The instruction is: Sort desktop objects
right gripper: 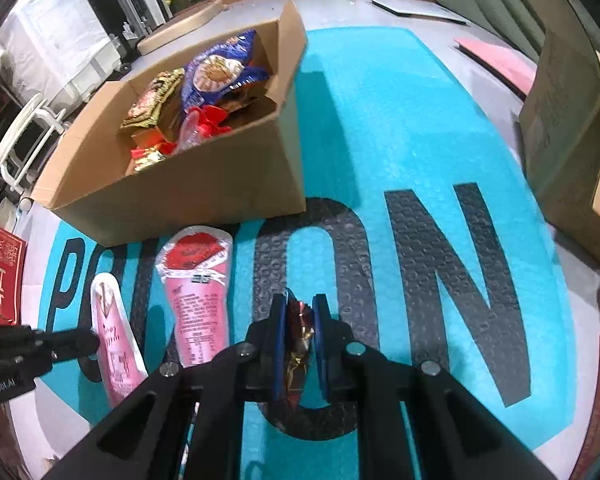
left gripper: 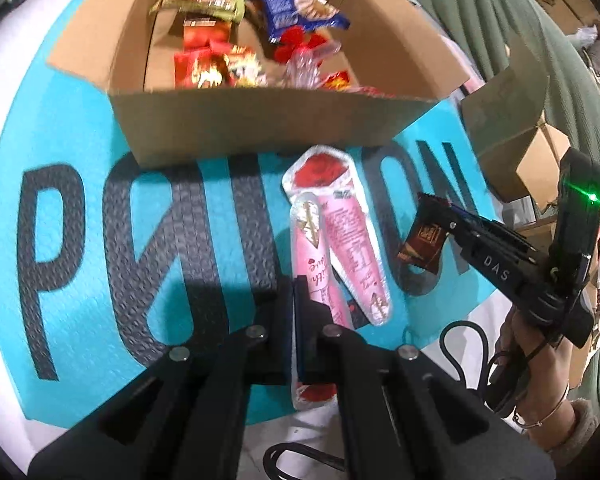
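Note:
My left gripper (left gripper: 300, 304) is shut on a pink cone-shaped packet (left gripper: 314, 256), held on edge above the mat; it also shows in the right wrist view (right gripper: 114, 340). A second pink cone packet (left gripper: 340, 224) with a red rose top lies flat on the mat beside it, also in the right wrist view (right gripper: 198, 292). My right gripper (right gripper: 300, 320) is shut on a small brown and gold candy wrapper (right gripper: 298, 344); the left wrist view shows it (left gripper: 420, 248) at the right gripper's tip (left gripper: 430, 216).
An open cardboard box (left gripper: 260, 128) (right gripper: 204, 196) holding several snack packets stands at the back of the teal mat (left gripper: 100, 128) (right gripper: 400, 128). Another cardboard box (right gripper: 572, 152) stands at the right. A red box (right gripper: 0, 272) sits at the left edge. Black cables (left gripper: 460, 344) lie near the mat's front.

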{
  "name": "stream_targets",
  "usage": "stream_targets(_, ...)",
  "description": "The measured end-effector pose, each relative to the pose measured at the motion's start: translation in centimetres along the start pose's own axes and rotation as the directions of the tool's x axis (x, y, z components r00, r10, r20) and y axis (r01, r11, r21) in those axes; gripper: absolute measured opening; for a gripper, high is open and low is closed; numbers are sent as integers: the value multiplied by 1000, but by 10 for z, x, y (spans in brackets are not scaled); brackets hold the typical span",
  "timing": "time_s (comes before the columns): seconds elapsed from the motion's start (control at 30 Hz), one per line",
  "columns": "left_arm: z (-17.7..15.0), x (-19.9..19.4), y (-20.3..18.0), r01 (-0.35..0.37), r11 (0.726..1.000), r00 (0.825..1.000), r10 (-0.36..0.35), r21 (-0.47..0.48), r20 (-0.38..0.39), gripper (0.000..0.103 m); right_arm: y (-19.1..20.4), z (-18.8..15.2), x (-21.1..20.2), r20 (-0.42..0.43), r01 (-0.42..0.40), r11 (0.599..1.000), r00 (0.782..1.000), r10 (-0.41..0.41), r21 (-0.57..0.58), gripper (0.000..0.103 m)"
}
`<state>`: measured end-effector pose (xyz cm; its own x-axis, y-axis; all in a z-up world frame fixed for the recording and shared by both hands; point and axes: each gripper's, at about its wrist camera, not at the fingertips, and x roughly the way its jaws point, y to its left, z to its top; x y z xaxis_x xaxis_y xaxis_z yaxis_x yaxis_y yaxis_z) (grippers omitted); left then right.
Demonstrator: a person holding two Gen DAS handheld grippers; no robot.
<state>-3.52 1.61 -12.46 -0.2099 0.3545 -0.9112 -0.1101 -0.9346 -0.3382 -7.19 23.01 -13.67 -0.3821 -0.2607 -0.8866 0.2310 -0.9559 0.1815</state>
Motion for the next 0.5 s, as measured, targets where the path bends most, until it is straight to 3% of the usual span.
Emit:
stream_targets(0.33,14,-31,1,-36,999,994,32,36,108,0,5,6,-13,32,-22,1000,999,22,-23,12)
stream_targets(0.5,22,-11,13,-46,999,996,46,-2,76,0,8,6,-11,30,-28,999,999,29,-25,12)
